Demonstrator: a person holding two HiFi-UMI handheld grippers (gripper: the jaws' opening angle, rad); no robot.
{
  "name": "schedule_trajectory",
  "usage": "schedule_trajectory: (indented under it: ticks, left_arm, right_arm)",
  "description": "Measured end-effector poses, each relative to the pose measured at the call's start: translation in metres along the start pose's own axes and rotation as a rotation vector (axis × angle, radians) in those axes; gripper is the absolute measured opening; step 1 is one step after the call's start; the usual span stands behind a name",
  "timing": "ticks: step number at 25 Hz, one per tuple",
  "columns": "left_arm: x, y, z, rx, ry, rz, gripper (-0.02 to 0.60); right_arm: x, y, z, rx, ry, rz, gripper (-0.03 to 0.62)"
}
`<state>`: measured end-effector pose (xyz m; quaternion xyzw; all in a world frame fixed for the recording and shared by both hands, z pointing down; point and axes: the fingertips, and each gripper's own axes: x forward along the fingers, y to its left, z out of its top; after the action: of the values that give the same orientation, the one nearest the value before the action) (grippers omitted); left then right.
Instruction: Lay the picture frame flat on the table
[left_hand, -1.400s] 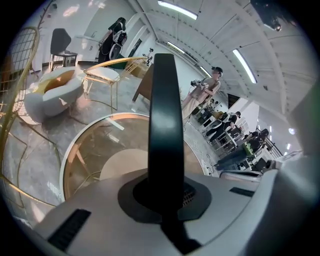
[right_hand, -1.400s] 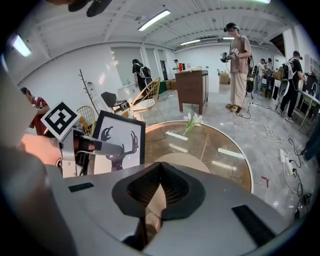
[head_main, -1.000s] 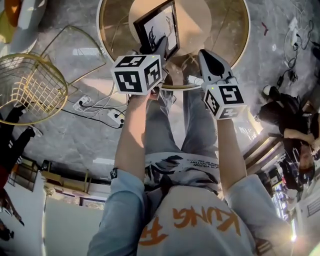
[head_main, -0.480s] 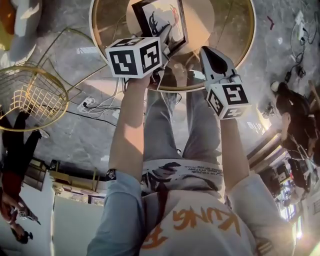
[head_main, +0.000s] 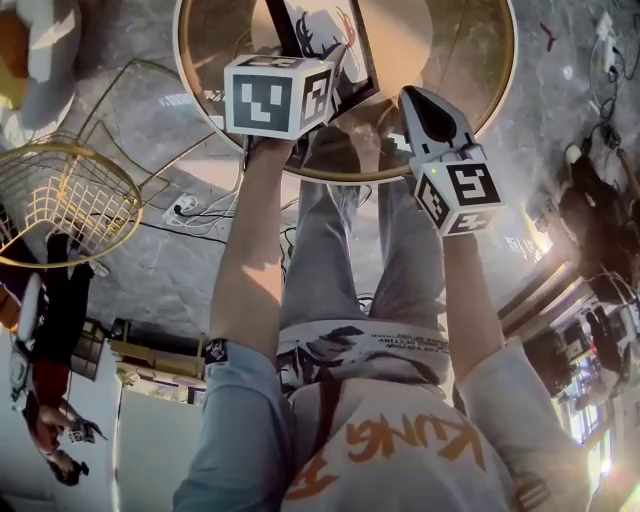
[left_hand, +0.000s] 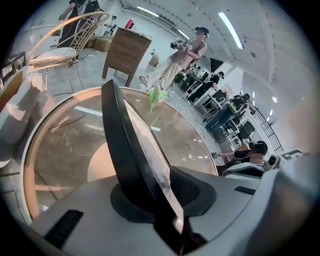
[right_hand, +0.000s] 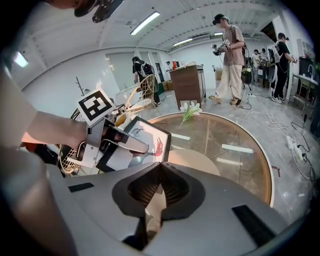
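Observation:
The black picture frame (head_main: 335, 45) holds a white ink-style print and stands tilted on the round glass table (head_main: 480, 110). My left gripper (head_main: 322, 82) reaches over the table's near rim to the frame's lower edge. In the left gripper view the frame (left_hand: 127, 145) runs slanting between the jaws of the left gripper (left_hand: 167, 190), which are opening. The right gripper view shows the left gripper (right_hand: 127, 142) at the lower corner of the frame (right_hand: 147, 135). My right gripper (head_main: 418, 100) hovers shut and empty to the right of the frame.
A white flower (right_hand: 190, 109) lies at the table's far side. A gold wire chair (head_main: 70, 200) stands to the left, with a power strip and cables (head_main: 190, 208) on the floor. A wooden cabinet (right_hand: 187, 82) and several people stand farther off.
My left gripper has pushed forward over the table's rim, and the frame has shifted away with it. The right gripper has barely moved.

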<state>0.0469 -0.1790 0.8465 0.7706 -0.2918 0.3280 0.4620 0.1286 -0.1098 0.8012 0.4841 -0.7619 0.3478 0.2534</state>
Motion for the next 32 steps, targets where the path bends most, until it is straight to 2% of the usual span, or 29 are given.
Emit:
schedule_trajectory:
  ticks: [6, 9, 12, 15, 18, 23, 32]
  left_arm:
    - [-0.001, 0.018, 0.0, 0.068, 0.01, 0.06, 0.182]
    - [-0.001, 0.027, -0.003, 0.063, 0.019, 0.073, 0.221]
    - [0.0, 0.039, -0.006, 0.052, 0.029, 0.103, 0.285]
    - [0.003, 0.033, -0.003, 0.046, 0.039, 0.13, 0.334]
    - [0.005, 0.022, -0.001, 0.039, 0.035, 0.147, 0.352]
    - [-0.001, 0.055, -0.014, -0.014, -0.007, 0.161, 0.359]
    - [-0.026, 0.084, -0.017, -0.04, -0.06, 0.202, 0.359]
  right_arm:
    - [0.007, -0.001, 0.003, 0.002, 0.004, -0.003, -0.002]
    - [0.008, 0.0, 0.007, 0.002, 0.004, -0.004, -0.003]
    - [0.007, -0.003, 0.008, 0.003, 0.002, -0.006, -0.002]
    - [-0.007, -0.017, 0.011, 0.006, 0.001, -0.009, -0.003]
    - [-0.021, -0.028, 0.013, 0.007, -0.001, -0.008, -0.002]
    - [0.003, -0.012, 0.008, 0.011, 0.0, 0.002, -0.003]
    - [0.014, -0.002, 0.007, 0.018, 0.0, 0.011, -0.002]
